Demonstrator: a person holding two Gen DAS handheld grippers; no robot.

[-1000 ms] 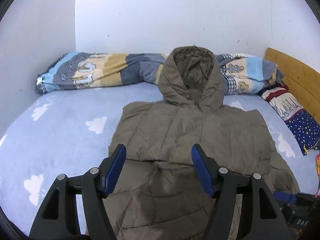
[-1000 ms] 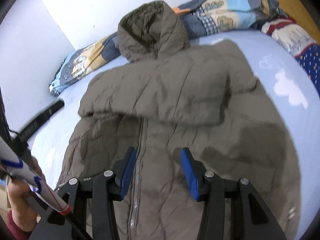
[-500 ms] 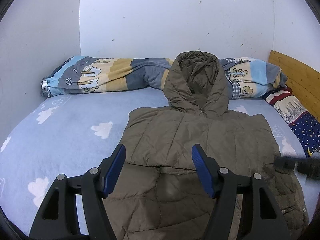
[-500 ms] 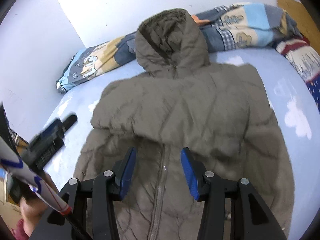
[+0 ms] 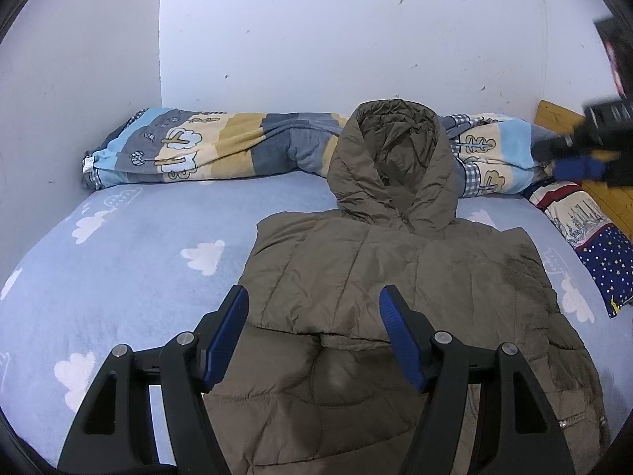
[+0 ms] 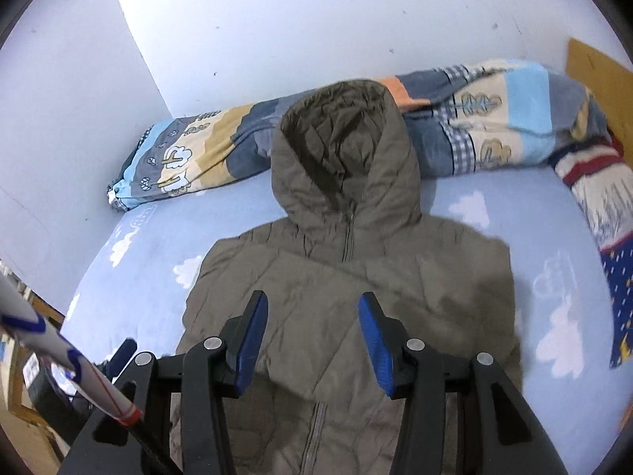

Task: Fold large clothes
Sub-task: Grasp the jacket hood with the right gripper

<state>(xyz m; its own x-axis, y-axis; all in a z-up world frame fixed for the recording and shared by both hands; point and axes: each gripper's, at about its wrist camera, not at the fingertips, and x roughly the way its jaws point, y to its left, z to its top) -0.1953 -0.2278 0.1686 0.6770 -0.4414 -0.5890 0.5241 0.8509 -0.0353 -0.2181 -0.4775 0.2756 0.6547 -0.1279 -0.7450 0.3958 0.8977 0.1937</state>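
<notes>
While left gripper [image 5: 312, 332] stays put, right gripper [image 6: 312, 336] has risen above jacket [image 6: 356, 277]; both released, empty.

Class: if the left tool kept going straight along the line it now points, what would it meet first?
Probably the olive hooded jacket, at the folded-over sleeve layer across its chest. The left tool is open above it, nothing between; depth is uncertain.

One jacket, one blanket, one pillow and two grippers on one bed.

One olive hooded jacket [image 5: 399, 277] lies at centre; one rolled patterned blanket [image 5: 221, 150] at 12 o'clock; one starred pillow [image 5: 593, 241] at 3 o'clock; left gripper [image 5: 312, 336] and right gripper [image 6: 312, 340] at 6 o'clock, on one blue cloud-print bed [image 5: 118, 261].
</notes>
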